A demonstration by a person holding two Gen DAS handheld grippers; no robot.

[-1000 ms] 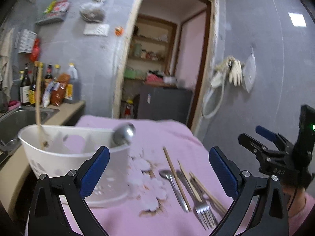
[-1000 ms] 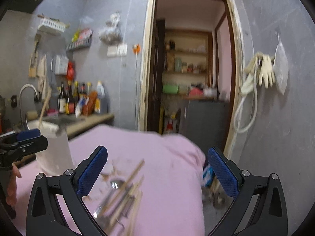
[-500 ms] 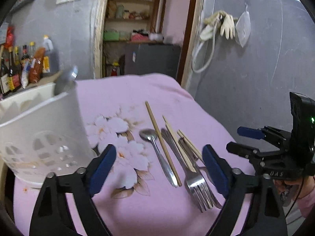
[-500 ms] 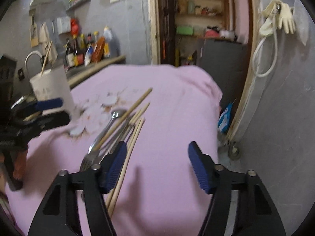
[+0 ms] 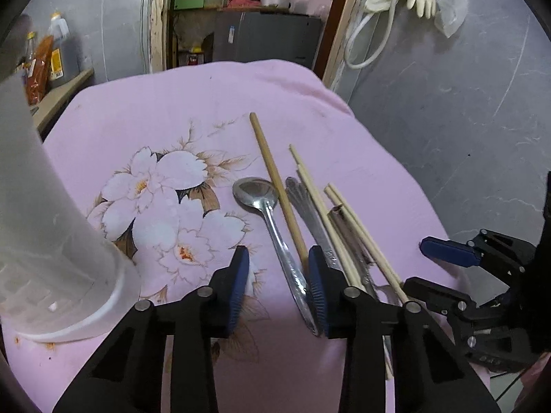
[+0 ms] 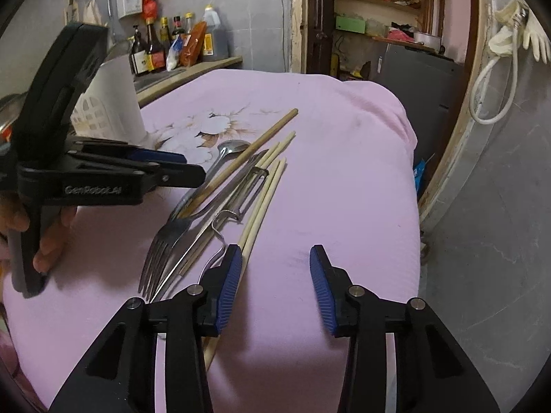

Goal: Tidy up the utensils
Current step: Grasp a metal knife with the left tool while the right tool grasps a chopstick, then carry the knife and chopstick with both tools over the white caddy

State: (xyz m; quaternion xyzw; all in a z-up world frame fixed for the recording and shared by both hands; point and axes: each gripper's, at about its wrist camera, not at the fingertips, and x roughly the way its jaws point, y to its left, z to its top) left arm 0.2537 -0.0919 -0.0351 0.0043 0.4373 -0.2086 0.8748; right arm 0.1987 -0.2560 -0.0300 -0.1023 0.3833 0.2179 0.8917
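Observation:
Utensils lie in a bunch on the pink cloth: a metal spoon, a thick wooden stick, thin chopsticks, and in the right wrist view a fork and a peeler. My left gripper is open, low over the spoon's handle, its right finger against the handle. My right gripper is open, its left finger beside the chopsticks. The white utensil basket stands at the left.
The pink flowered cloth covers the table, whose right edge drops to the grey floor. A counter with bottles lies behind the basket. A doorway with shelves is at the back.
Both grippers have tilted down and come close to the utensils, and both have narrowed. The left one now straddles the spoon handle; the right one sits beside the chopsticks.

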